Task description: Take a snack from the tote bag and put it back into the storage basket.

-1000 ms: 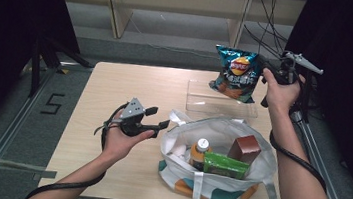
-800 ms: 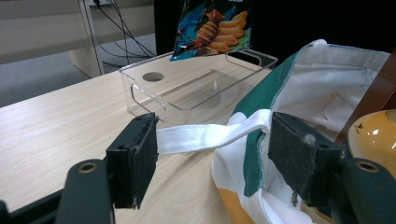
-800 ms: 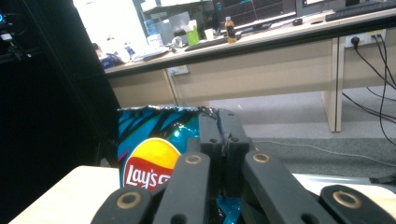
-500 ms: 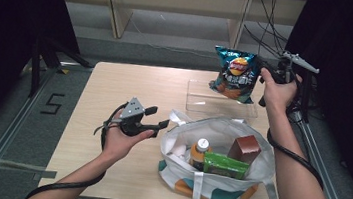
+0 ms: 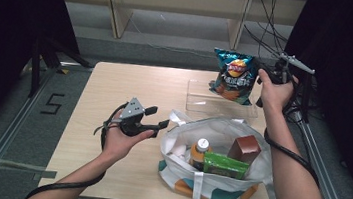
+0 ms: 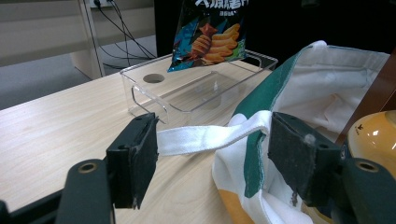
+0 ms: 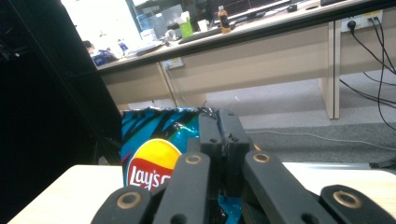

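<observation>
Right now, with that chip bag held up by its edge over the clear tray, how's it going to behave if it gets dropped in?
The chip bag looks puffy and probably light, since the right tongs hold it by one edge. It will likely crinkle and sag. In the clear tray it may topple flat rather than stand.
</observation>
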`<act>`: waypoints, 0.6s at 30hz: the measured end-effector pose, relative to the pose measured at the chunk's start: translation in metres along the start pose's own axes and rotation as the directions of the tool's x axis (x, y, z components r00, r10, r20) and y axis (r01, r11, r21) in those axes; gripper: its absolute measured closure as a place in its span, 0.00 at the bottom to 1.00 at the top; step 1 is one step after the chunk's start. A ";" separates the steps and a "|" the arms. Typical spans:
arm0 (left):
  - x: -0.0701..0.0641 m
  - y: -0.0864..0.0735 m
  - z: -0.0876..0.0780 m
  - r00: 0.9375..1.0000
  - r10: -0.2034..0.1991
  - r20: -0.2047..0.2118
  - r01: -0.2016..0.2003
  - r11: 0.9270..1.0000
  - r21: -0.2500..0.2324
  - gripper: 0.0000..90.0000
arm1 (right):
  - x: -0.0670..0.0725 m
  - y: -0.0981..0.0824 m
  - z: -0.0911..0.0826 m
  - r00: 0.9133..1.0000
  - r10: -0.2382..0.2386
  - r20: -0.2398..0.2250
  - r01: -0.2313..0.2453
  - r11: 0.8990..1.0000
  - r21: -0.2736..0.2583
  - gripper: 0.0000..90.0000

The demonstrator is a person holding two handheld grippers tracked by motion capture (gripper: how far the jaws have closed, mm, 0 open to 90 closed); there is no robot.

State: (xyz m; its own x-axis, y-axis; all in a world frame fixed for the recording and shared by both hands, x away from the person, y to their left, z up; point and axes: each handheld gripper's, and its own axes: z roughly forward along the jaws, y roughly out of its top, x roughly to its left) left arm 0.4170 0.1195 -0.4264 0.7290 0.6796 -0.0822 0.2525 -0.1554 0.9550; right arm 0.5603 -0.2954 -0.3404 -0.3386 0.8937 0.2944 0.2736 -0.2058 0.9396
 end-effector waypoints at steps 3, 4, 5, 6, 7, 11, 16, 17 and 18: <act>0.000 0.000 0.000 1.000 0.002 0.000 -0.002 1.000 -0.001 0.36 | 0.000 -0.002 0.001 1.000 0.016 0.003 -0.016 1.000 0.007 1.00; 0.000 0.000 0.000 1.000 0.002 0.000 -0.002 1.000 -0.001 0.36 | -0.001 -0.002 0.001 1.000 0.007 0.006 -0.007 1.000 0.011 1.00; 0.000 0.000 0.000 1.000 0.001 0.000 -0.001 1.000 -0.001 0.36 | -0.001 -0.002 0.002 1.000 0.009 0.016 -0.010 1.000 0.018 1.00; 0.000 0.000 0.000 1.000 0.000 0.000 0.000 1.000 -0.001 0.36 | -0.002 -0.003 0.002 1.000 0.019 0.002 -0.019 1.000 0.007 1.00; 0.000 0.000 0.000 1.000 -0.001 0.001 0.001 1.000 -0.001 0.36 | -0.004 -0.003 0.003 1.000 0.005 0.008 -0.005 1.000 0.008 1.00; 0.000 0.000 0.000 1.000 0.000 0.000 0.000 1.000 0.000 0.36 | -0.004 -0.004 0.003 1.000 0.008 0.005 -0.008 1.000 0.009 1.00; 0.000 0.000 0.000 1.000 0.000 0.000 0.000 1.000 -0.001 0.36 | -0.003 -0.005 0.006 1.000 0.020 0.009 -0.020 1.000 0.014 1.00; 0.000 0.000 0.000 1.000 0.000 0.000 0.000 1.000 0.000 0.36 | -0.002 -0.005 0.006 1.000 0.022 0.018 -0.023 0.999 0.028 1.00; 0.000 0.000 0.000 1.000 0.001 0.000 -0.001 1.000 0.000 0.36 | -0.002 -0.006 0.007 0.999 0.032 0.007 -0.032 0.999 0.024 1.00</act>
State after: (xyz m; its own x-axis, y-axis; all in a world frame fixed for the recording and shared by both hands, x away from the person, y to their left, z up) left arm 0.4170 0.1195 -0.4264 0.7289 0.6797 -0.0816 0.2518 -0.1554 0.9552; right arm 0.5653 -0.2934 -0.3478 -0.3235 0.8894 0.3231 0.3055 -0.2250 0.9252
